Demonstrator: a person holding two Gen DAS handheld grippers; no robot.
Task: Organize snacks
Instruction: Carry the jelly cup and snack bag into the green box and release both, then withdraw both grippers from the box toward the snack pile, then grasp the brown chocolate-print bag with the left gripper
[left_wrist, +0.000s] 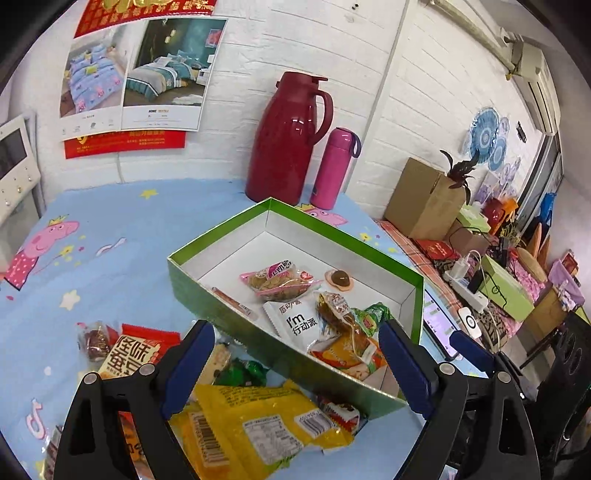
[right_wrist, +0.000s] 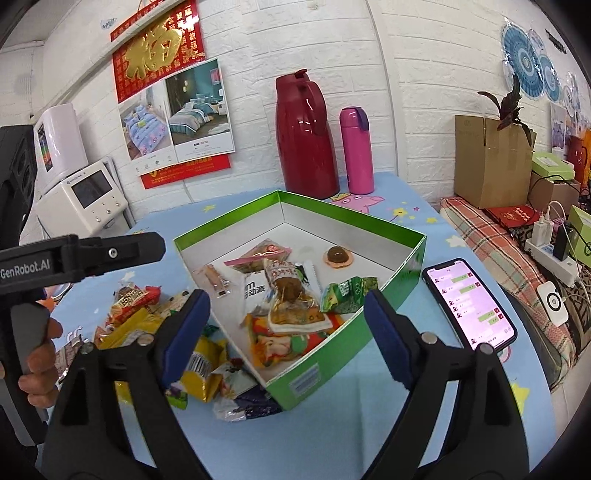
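Note:
A green box (left_wrist: 192, 280) (right_wrist: 373, 218) with a white inside stands on the blue cartoon tablecloth and holds several snack packets, among them a white packet (left_wrist: 295, 321) (right_wrist: 255, 291) and a brown clear-wrapped snack (right_wrist: 291, 295). Loose snacks lie left of the box: a big yellow bag (left_wrist: 255, 428) (right_wrist: 199, 362) and a red-orange packet (left_wrist: 129, 354) (right_wrist: 133, 295). My left gripper (left_wrist: 295, 369) hangs open over the box's near wall and the yellow bag, holding nothing. My right gripper (right_wrist: 284, 339) is open above the box's near corner, also holding nothing. In the right wrist view the left gripper's body and a hand (right_wrist: 33, 354) show at the left edge.
A dark red thermos jug (left_wrist: 288, 140) (right_wrist: 306, 136) and a pink flask (left_wrist: 332, 170) (right_wrist: 356, 151) stand behind the box by the wall. A lit phone (right_wrist: 469, 302) lies right of the box. Beyond are a cardboard box (right_wrist: 487, 162) and a power strip (right_wrist: 554, 254); a white appliance (right_wrist: 85, 203) at left.

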